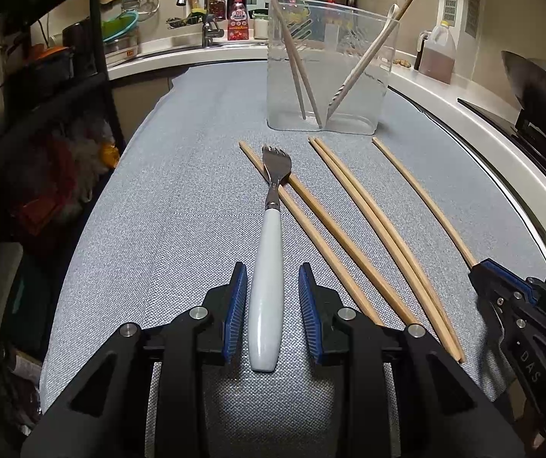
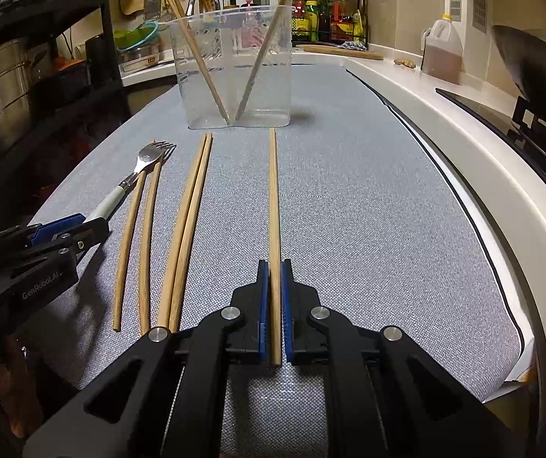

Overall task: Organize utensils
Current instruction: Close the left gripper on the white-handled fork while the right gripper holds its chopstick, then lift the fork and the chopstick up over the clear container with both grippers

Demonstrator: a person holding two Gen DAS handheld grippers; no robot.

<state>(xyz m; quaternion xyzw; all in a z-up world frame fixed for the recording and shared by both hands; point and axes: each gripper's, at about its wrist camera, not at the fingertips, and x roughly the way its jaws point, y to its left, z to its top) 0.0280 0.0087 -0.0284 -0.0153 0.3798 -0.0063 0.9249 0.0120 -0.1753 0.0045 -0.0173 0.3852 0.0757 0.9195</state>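
A fork with a white handle lies on the grey cloth, its tines over a pair of wooden chopsticks. My left gripper is open, its blue pads either side of the fork handle with small gaps. My right gripper is shut on a single chopstick that lies flat on the cloth. A clear plastic holder stands beyond, with several chopsticks and a white-handled utensil inside. The fork and holder also show in the right wrist view.
Another chopstick pair lies between the fork and the held one. A white counter edge runs along the right, with a wok and oil jug. A black shelf stands at left; the sink is behind.
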